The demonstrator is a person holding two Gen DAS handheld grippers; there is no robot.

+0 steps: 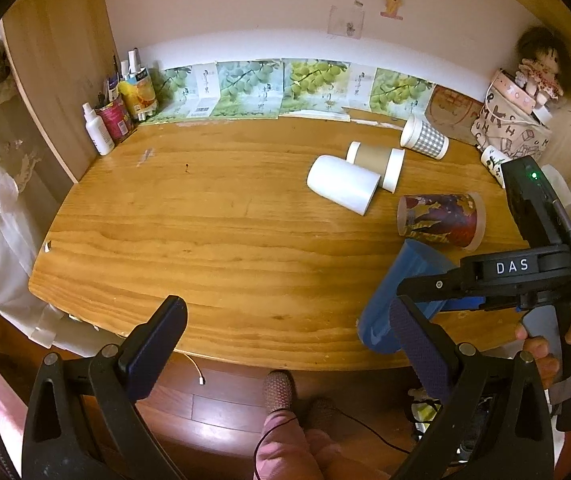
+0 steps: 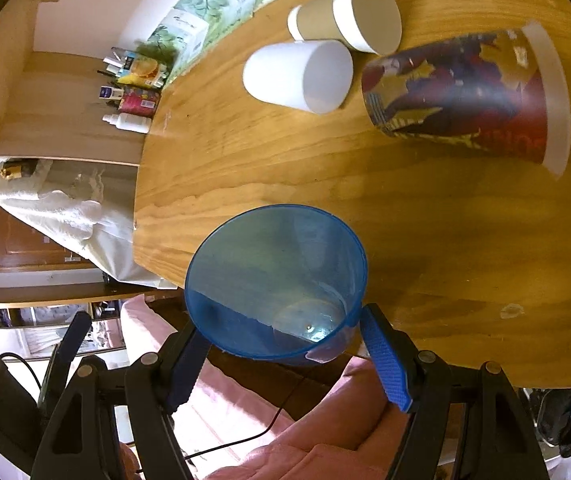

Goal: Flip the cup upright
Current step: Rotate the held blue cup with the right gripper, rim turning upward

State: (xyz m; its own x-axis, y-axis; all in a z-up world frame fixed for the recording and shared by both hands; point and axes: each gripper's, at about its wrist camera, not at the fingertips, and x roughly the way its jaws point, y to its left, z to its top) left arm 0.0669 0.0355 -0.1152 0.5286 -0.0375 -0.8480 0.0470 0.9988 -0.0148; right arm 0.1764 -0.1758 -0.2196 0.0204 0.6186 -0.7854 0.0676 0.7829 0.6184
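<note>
Right fingers (image 2: pixel 385 356) clamp the blue cup (image 2: pixel 277 280) near its base; mouth faces camera.

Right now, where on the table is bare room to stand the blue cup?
The wide wood between the white spray bottle and the plain white cup is bare. Crowded: the right side, around the comic-print cup and brown-sleeved cup.

Translucent glossy blue plastic cup (image 2: pixel 275 280), grainy varnished wood table (image 2: pixel 445 240), ridged blue tongs pads (image 2: pixel 385 356)
</note>
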